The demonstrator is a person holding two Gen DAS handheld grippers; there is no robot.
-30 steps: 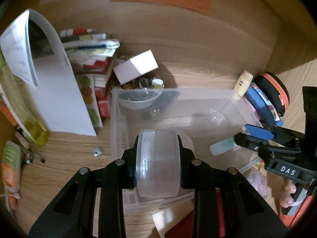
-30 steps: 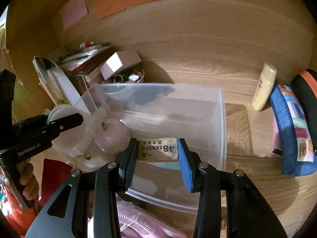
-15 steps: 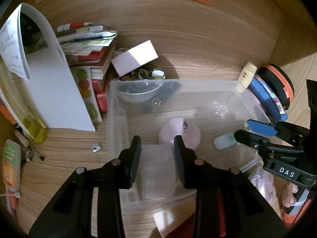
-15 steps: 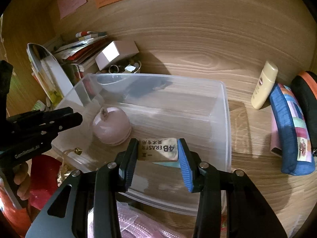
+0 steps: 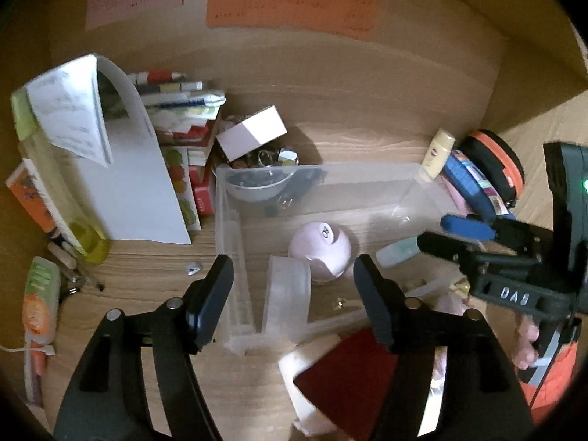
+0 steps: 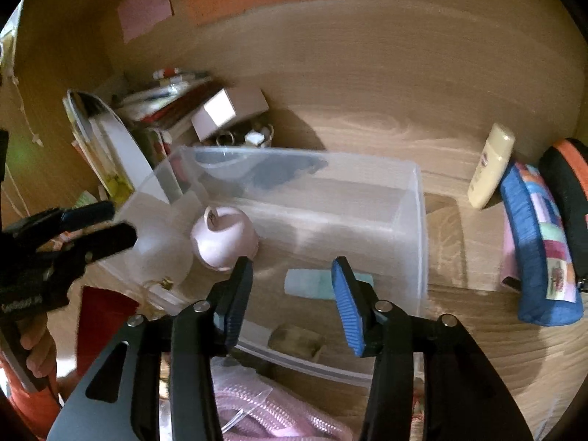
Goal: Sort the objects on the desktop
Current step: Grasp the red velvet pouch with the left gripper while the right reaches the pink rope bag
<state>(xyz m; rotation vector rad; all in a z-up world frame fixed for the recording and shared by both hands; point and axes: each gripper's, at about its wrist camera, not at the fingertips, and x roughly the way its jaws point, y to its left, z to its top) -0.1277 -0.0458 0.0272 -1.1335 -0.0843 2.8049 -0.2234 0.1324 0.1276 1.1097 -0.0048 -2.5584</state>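
Hovering over the clear plastic bin (image 5: 367, 172), the left tool (image 5: 294, 279) has its jaws spread wide and grips nothing. Left of the bin on the worktop (image 5: 330, 121) stand a curled white sheet (image 5: 139, 183) and a stack of books (image 5: 183, 110); a small white box (image 5: 251, 134) leans just behind the bin's far left corner. Inside the bin, a frosted translucent cylinder (image 5: 288, 301) lies near the left wall, touching a pale pink ball (image 5: 319, 248) just beyond it. Further right in the bin lies a small teal tube (image 6: 312, 283), and an eraser (image 6: 296, 338) rests against the near wall. The right tool (image 6: 290, 294) hangs above that near wall, jaws wide apart and empty, the teal tube seen between them. Right of the bin, a cream bottle (image 6: 490, 165) leans against a blue patchwork pouch (image 6: 540, 246), with a black and orange case (image 6: 566, 198) beside it.
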